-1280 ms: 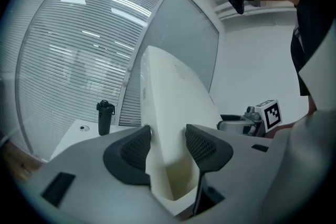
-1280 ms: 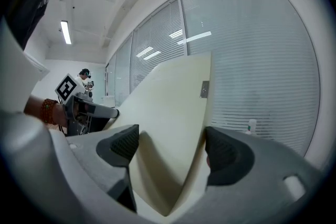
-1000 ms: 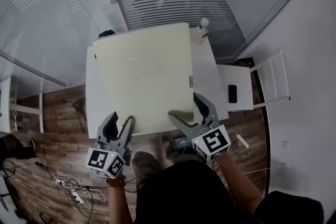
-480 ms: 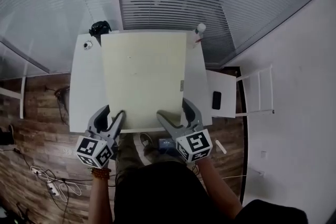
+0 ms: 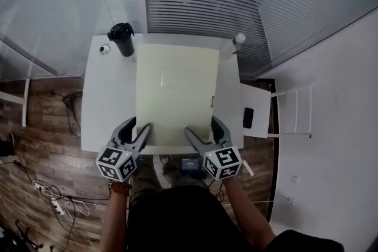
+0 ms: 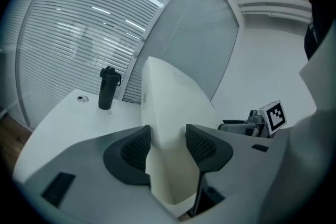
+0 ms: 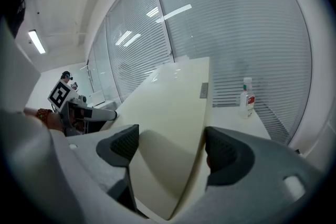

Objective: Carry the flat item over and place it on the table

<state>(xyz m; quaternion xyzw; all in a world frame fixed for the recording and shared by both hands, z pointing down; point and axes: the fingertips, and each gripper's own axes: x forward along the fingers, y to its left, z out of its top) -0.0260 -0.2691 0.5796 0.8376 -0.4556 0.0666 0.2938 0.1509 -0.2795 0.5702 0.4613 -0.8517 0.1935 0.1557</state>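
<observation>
A large flat pale-yellow board (image 5: 177,91) lies lengthwise over the white table (image 5: 106,103), its near edge at the table's front. My left gripper (image 5: 137,134) is shut on the board's near left corner. In the left gripper view (image 6: 167,147) both pads press the board's (image 6: 168,92) faces. My right gripper (image 5: 205,134) holds the near right corner. In the right gripper view (image 7: 170,147) the board (image 7: 173,107) slants between the jaws and its edge meets the right pad. I cannot see whether the board's underside rests on the table.
A black bottle (image 5: 123,38) and a small round object (image 5: 104,50) stand at the table's far left corner. A clear bottle with a white cap (image 5: 235,44) stands at the far right. A white chair (image 5: 255,104) with a phone (image 5: 248,117) is to the right. Cables lie on the wood floor (image 5: 47,198).
The board has swung from skewed to square with the table and sits nearer its middle. Both grippers keep their hold. The black bottle has come fully into view.
</observation>
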